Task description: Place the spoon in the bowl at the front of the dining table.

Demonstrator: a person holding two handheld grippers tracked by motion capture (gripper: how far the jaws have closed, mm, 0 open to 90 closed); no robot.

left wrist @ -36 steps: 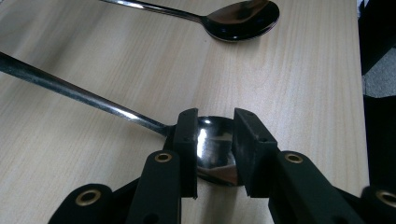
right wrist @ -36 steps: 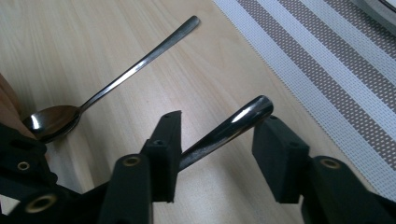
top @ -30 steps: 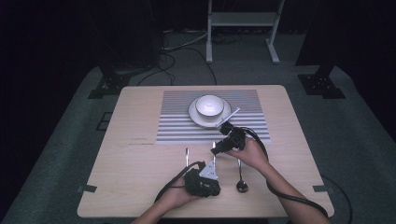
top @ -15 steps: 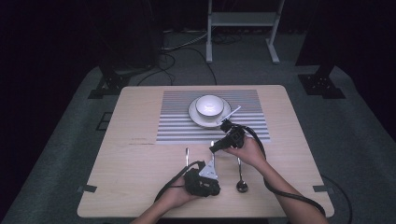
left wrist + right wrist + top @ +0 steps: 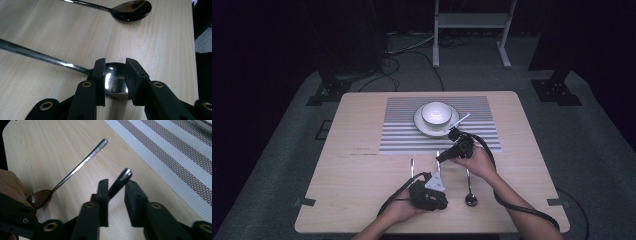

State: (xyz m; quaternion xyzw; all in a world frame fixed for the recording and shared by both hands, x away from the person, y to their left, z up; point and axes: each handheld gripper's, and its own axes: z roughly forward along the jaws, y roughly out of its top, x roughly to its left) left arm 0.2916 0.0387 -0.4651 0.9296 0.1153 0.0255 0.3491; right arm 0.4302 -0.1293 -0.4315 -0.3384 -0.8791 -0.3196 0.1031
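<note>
Left gripper point(image 5: 115, 82) sat low at the near edge of the pale wooden counter point(image 5: 362, 200), fingers point(image 5: 99, 75) parted a little, one on each side of the bowl of a polished steel spoon point(image 5: 113, 83) lying flat on the counter. Whether the fingers pressed the bowl or merely flanked it, cannot tell. The spoon's handle ran away from the fingers to the left in the left gripper view.

Just beyond those fingers lay a second shiny steel spoon point(image 5: 131, 10), bowl toward the counter edge, untouched.

Right gripper point(image 5: 116, 195) was farther out, over the middle of the counter; fingers point(image 5: 132, 192) part open, astride the tip of a dark metal handle point(image 5: 120, 182) that rose tilted between them. Contact with the fingers could not be made out. In the right gripper view, a third slim steel spoon point(image 5: 75, 170) lay left of those fingers, flat on the wood, its bowl near the person's left hand point(image 5: 10, 185).

Past the right fingers: a grey-and-white striped placemat point(image 5: 402, 130), carrying a white round plate point(image 5: 422, 127) with a white bowl point(image 5: 435, 112) on it. A white straight utensil point(image 5: 460, 120) leaned on the plate rim, just beyond the right gripper.
</note>
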